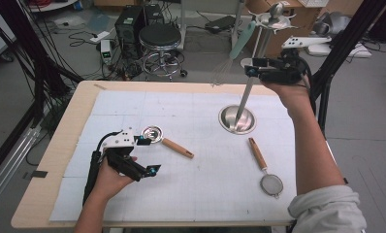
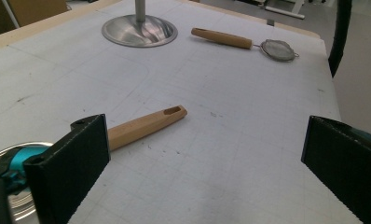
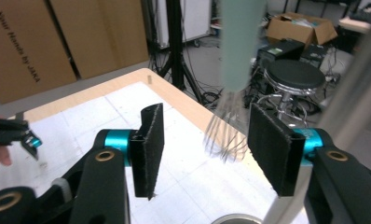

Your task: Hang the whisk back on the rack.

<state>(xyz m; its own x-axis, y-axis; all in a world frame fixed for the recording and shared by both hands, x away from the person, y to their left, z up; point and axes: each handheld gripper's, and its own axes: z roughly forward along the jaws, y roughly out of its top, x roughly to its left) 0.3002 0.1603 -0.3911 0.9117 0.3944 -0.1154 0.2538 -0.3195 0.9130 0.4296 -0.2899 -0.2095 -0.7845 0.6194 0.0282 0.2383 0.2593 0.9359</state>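
Mint-handled whisk [image 3: 230, 88] hangs, seemingly free, between raised right tool [image 3: 204, 151].

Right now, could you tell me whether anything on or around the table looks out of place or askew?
The whisk with the pale green handle hangs tilted from the utensil stand, blurred in the right gripper view. The right gripper is open just before it. The strainer and ladle lie flat, undamaged.

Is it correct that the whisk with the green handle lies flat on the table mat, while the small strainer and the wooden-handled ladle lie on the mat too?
Not quite. The whisk does not lie on the mat; it hangs from the top of the metal stand, as the high view shows. The strainer and the ladle do lie on the mat.
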